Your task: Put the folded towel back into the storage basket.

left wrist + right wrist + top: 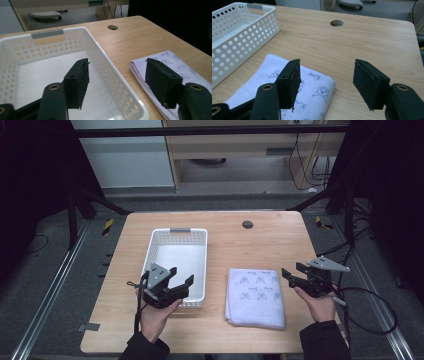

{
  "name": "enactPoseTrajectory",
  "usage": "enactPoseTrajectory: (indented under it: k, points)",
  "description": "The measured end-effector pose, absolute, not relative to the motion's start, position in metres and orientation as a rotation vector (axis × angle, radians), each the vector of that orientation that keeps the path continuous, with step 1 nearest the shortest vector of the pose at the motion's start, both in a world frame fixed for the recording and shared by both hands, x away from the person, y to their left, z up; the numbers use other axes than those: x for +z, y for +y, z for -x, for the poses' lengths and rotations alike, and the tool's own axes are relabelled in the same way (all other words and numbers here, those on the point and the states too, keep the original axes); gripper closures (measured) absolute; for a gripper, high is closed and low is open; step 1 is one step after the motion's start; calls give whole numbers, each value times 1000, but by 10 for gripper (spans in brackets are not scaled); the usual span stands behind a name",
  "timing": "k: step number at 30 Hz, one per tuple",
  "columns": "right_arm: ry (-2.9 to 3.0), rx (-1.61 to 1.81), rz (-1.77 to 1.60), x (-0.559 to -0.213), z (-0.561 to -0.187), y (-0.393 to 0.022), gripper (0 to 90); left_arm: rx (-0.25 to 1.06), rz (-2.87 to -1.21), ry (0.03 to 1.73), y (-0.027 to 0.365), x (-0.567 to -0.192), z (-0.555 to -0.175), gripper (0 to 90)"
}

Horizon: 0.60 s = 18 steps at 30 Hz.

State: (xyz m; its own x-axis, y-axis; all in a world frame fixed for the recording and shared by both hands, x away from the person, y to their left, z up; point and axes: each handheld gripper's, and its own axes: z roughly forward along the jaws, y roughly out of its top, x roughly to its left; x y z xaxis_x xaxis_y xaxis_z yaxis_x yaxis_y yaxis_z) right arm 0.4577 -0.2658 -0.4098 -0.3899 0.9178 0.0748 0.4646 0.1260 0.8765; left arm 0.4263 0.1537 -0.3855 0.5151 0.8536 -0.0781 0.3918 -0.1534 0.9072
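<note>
table (260, 240): wooden, cable hole at far edge
basket (176, 236): white, perforated, left of centre
towel (255, 296): folded, printed, flat just right of basket
left gripper (181, 279): over basket's near corner, jaws wide, empty
right gripper (292, 272): at towel's right edge, jaws part-open, empty

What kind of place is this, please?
Probably a lab or workshop set up for recording: a wooden table fenced by a black metal frame, cables trailing over grey carpet, plain furniture behind.
</note>
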Motion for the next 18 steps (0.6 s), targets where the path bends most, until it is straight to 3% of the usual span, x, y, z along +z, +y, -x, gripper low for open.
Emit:
enactPoseTrajectory:
  k: [18]
  points:
    - [1921, 1213, -1328, -415, -464, -263, 385, 489, -1851, 966, 98, -400, -422, 379]
